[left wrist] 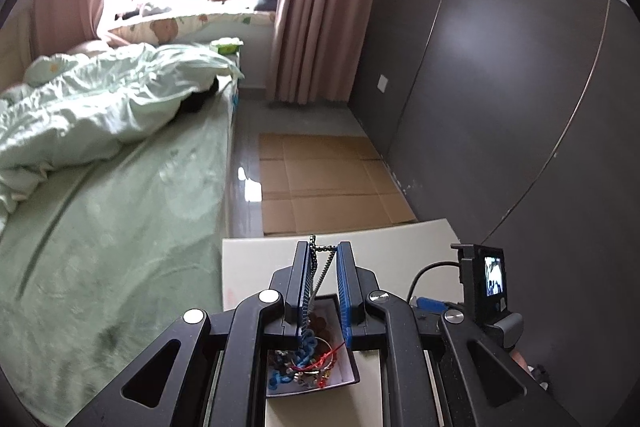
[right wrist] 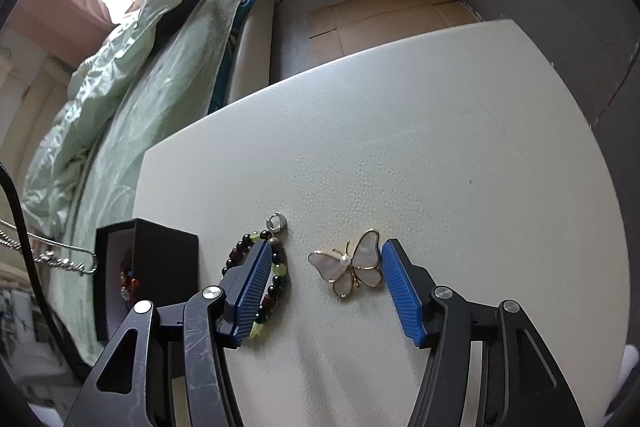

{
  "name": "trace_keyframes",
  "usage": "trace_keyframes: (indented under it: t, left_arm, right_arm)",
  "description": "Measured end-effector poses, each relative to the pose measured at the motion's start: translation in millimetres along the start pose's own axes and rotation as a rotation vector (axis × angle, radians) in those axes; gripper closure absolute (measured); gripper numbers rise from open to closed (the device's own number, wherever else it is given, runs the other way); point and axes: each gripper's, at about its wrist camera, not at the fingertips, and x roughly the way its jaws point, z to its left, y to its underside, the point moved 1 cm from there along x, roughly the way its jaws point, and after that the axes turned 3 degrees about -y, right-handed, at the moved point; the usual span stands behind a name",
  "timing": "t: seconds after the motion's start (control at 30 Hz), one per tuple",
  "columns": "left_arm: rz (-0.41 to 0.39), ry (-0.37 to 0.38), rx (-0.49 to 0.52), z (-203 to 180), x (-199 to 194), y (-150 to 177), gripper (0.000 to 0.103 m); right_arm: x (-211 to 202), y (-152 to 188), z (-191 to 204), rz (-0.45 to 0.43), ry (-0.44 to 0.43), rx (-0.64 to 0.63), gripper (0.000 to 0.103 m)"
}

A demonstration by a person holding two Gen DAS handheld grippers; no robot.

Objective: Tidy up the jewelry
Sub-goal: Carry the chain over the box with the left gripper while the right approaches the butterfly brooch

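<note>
The thin silver metal chain point(left wrist: 320, 267) is hanging from the left gripper point(left wrist: 323, 259), right over the small black box point(left wrist: 344, 379) that is already holding a heap of colourful jewelry point(left wrist: 308, 363). The left gripper's blue pads are sitting close together, and the chain is looping over their tips; I cannot tell how tight the pinch is. If the chain is only hooked there, it could be slipping off and landing on the white table point(right wrist: 400, 147) instead of in the box. It could also be catching on the red string point(left wrist: 330, 351) in the heap and tangling.

The right gripper point(right wrist: 324, 267) is spread wide around the pearly butterfly brooch point(right wrist: 352, 263). Its left pad is lying over the dark and green bead bracelet point(right wrist: 276, 267), so closing now could be dragging the bracelet along or knocking the small silver ring point(right wrist: 278, 223) away.
</note>
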Motion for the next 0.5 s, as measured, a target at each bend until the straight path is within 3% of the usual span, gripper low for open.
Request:
trace_keyframes:
  t: [0.23,0.5]
  left_arm:
    - [0.038,0.034,-0.038,4.7,20.3,17.4,0.090]
    - [0.081,0.045,-0.081,8.7,36.5,25.1,0.089]
  right_arm:
    - [4.0,4.7,18.2,0.018,0.131,-0.135,0.047]
    - [7.0,6.5,25.7,0.014,0.217,-0.219,0.054]
